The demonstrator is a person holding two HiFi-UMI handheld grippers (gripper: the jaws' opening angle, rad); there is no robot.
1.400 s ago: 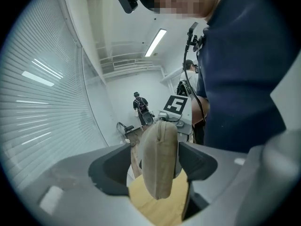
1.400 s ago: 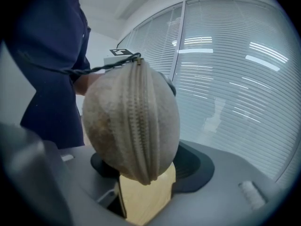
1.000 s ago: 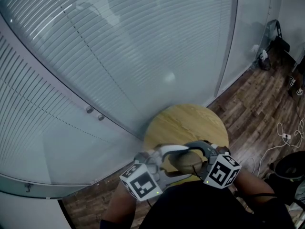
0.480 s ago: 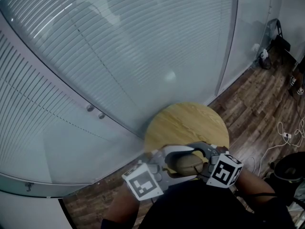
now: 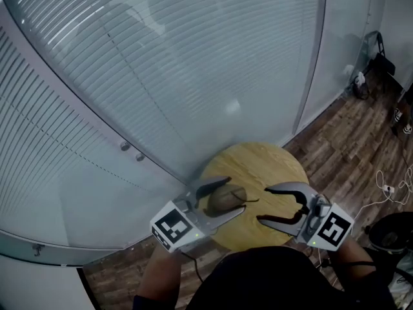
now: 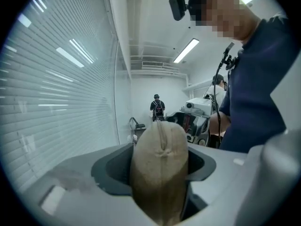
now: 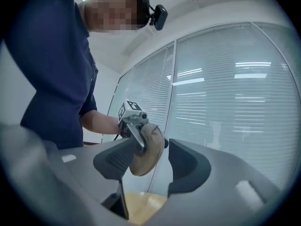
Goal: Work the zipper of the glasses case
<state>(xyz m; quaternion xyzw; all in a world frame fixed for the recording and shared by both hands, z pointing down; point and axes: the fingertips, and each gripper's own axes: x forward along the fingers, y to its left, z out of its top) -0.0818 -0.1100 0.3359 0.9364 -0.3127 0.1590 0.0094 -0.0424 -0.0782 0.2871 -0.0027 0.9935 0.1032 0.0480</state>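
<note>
A tan soft glasses case (image 5: 221,201) hangs above the near left part of the round wooden table (image 5: 258,163), with my left gripper (image 5: 233,197) shut on it. In the left gripper view the case (image 6: 160,149) fills the gap between the jaws of my left gripper (image 6: 158,171), zipper seam facing up. A thin dark zipper pull (image 5: 249,201) sticks out to the right. My right gripper (image 5: 264,205) is open, apart from the case on its right; its jaws have just been closing with nothing between them. In the right gripper view, the case (image 7: 149,149) shows beyond my right gripper (image 7: 153,166).
A glass wall with blinds (image 5: 161,76) curves behind the table. Wood flooring (image 5: 348,147) lies to the right, with white cables (image 5: 381,189) and a dark bin (image 5: 393,228). A distant person (image 6: 157,108) and equipment (image 6: 197,109) stand across the room.
The two grippers, close together around the case before, have parted. The left one carried the case left and up over the table; the right one came off it and swung right.
</note>
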